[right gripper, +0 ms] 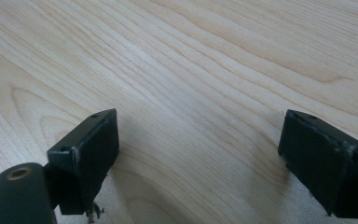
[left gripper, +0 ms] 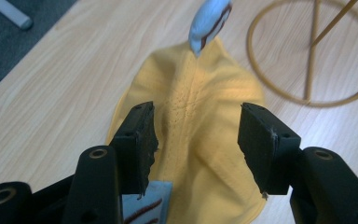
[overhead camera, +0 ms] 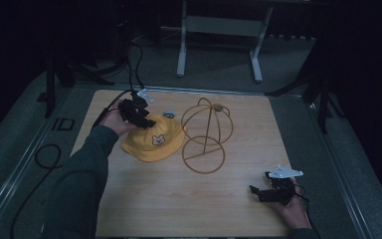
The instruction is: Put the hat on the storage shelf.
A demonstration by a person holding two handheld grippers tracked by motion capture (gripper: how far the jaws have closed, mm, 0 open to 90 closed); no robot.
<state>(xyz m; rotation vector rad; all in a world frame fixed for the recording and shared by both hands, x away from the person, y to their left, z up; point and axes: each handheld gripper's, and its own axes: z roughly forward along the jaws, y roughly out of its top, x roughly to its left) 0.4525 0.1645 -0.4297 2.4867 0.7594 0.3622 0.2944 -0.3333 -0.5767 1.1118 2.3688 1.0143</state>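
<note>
High view showed your left gripper [overhead camera: 140, 115] poised over the far edge of the soft yellow fabric bucket hat with a bear face [overhead camera: 153, 142], jaws released and straddling its stitched crown, likely to pinch it. The hat lay flat just beside the thin ochre wire dome-shaped hat stand [overhead camera: 205, 134], to that gripper's right. Your right gripper [overhead camera: 273, 191] rested released and empty, with only the pale wood-grain table [overhead camera: 179, 199] ahead of it.
</note>
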